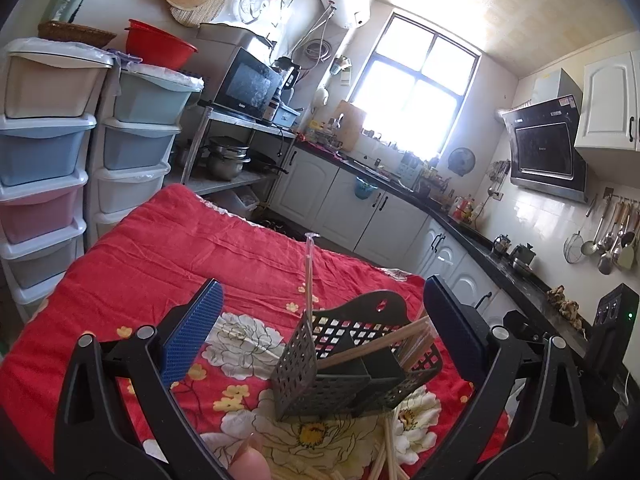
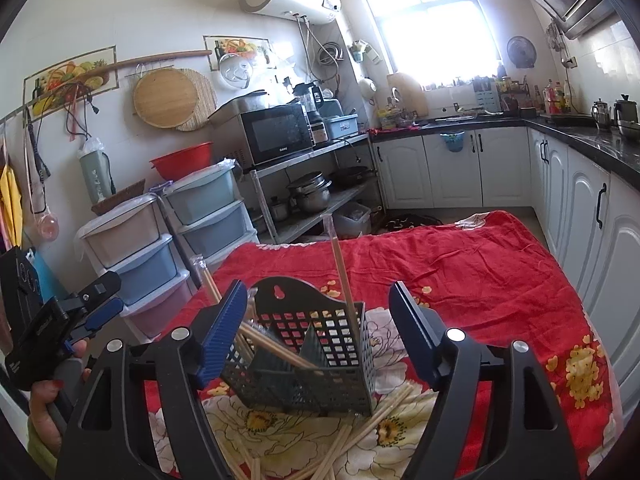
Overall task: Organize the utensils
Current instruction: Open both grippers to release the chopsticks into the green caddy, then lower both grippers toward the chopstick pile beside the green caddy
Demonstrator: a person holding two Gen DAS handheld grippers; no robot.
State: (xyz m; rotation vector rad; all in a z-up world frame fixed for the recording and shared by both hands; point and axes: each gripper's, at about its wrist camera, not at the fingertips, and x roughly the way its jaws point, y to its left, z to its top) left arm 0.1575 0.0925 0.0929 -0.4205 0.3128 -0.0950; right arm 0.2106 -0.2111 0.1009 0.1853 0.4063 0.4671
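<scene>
Two grippers, left gripper [image 1: 320, 320] and right gripper [image 2: 318, 320], wide open, holding nothing. Loose chopsticks [image 2: 360, 432] just beside black basket [image 2: 316, 356]: probably light, stiff, rolly. Best pinched mid-stick.

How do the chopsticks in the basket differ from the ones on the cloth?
The chopsticks in the basket lean propped inside the black basket; the chopsticks on the cloth lie flat in front of it. The basket ones are already sorted; the cloth ones are scattered and crossed, still to be picked up. Both are pale wooden sticks. Neither is gripped by a claw.
</scene>
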